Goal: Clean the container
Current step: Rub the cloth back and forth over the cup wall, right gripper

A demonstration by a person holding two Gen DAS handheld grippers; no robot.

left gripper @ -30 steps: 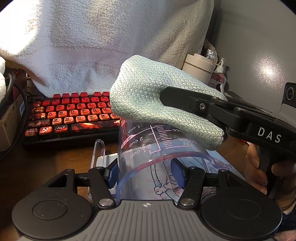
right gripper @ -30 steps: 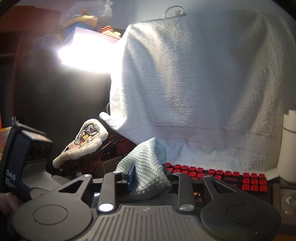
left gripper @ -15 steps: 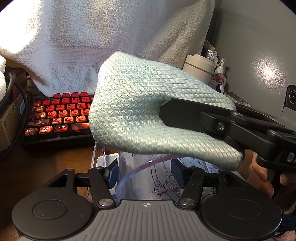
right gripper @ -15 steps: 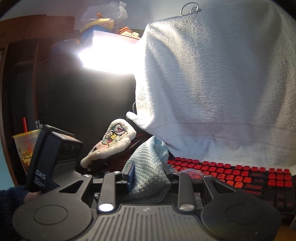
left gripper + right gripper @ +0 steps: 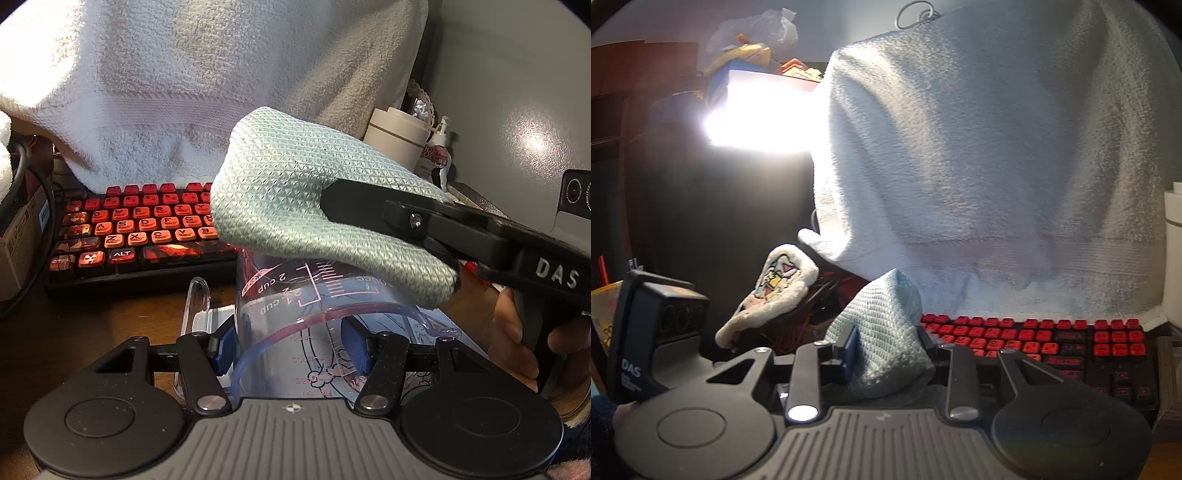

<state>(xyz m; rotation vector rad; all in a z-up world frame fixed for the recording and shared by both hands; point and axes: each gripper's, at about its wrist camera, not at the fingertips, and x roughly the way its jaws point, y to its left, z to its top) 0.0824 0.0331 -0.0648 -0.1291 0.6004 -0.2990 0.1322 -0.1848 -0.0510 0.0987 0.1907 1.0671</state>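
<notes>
A clear plastic measuring cup (image 5: 295,295) with pink cup marks lies on its side, open rim toward me. My left gripper (image 5: 291,345) is shut on its wall, blue pads on either side. My right gripper (image 5: 886,350) is shut on a pale green textured cloth (image 5: 882,332). In the left wrist view the cloth (image 5: 295,206) sits on top of the cup's outer wall, with the right gripper's black finger (image 5: 369,206) reaching in from the right.
A black keyboard (image 5: 140,229) with red keys lies behind the cup on the brown desk (image 5: 92,325). A white towel (image 5: 184,92) hangs behind it. A cream jar (image 5: 399,136) and pump bottle (image 5: 441,151) stand at the right. A plush slipper (image 5: 772,291) lies left.
The cloth swung up and toward me over the cup, then moved back down along the cup's outer wall. The cup stayed in my left gripper.
</notes>
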